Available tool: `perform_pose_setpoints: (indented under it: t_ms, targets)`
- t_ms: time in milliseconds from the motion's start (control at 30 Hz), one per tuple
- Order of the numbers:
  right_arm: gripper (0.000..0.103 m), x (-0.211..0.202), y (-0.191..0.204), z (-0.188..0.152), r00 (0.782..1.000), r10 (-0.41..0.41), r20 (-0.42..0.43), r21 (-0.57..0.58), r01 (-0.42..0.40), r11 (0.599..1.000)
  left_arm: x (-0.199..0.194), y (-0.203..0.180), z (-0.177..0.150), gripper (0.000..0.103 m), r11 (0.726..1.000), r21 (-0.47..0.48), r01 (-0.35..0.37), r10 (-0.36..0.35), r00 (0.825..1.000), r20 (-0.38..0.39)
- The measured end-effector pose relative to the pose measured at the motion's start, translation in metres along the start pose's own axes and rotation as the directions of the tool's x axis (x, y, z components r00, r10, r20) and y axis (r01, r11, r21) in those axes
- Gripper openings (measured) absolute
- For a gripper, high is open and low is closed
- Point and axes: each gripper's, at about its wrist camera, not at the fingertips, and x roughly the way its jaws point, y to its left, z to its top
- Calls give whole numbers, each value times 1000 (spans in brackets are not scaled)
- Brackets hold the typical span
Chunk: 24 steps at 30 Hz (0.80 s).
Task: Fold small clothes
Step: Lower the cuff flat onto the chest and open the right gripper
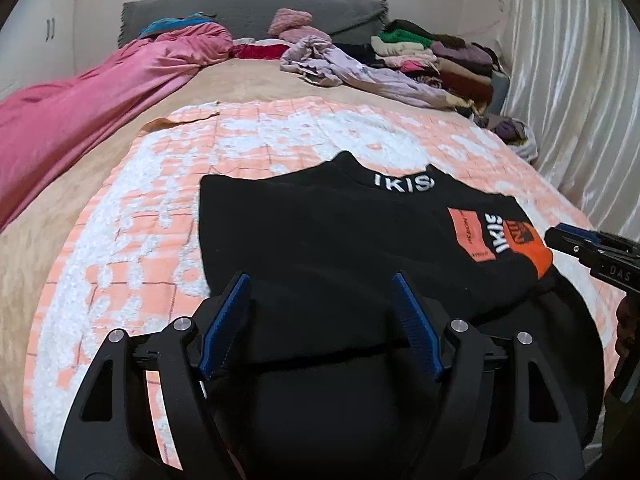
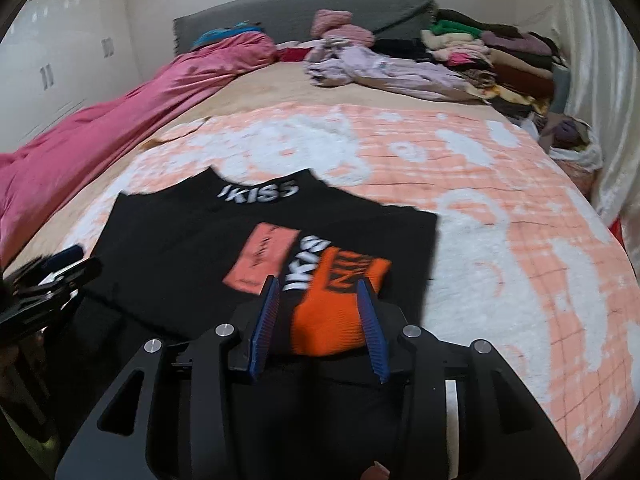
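Pink duvet [image 1: 80,96] left, clothes pile [image 1: 448,56] beyond black top [image 1: 320,232]

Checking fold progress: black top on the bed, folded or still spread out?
Partly folded. The black top lies flat on the blanket, an orange cuff folded across its front; no sleeve sticks out sideways.

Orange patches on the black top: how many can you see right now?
2. A paler orange rectangle sits mid-chest on the black top, left of the white lettering; a brighter orange cuff-like piece lies right of it, between the right gripper fingers. More may be folded under.
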Motion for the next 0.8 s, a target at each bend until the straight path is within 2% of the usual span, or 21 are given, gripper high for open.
perform_pose_setpoints:
  t_ms: [133,333,433,567,667,800]
  targets:
    - [47,10,14,-1,999,33,-20,-16,-33,999,8,-3,-5,70,999,18,-38,38,998,-41]
    - [47,29,21,-7,996,51,-72,-5,-51,999,24,3,-12,70,998,18,-62,63,992,-110]
    - [47,41,15,-13,993,3,-118,-3,-4,1000,25,4,-13,70,998,18,-61,63,992,-111]
    - [47,47,2,-17,990,45,-134,64,-36,997,24,4,-13,70,998,12,-59,60,992,-108]
    - [47,44,4,-17,991,41,-129,56,-34,998,22,5,-13,70,998,-2,-56,56,994,-99]
    - [54,35,4,-17,992,52,-111,60,-46,997,10,10,-10,70,999,-32,-35,32,997,-73]
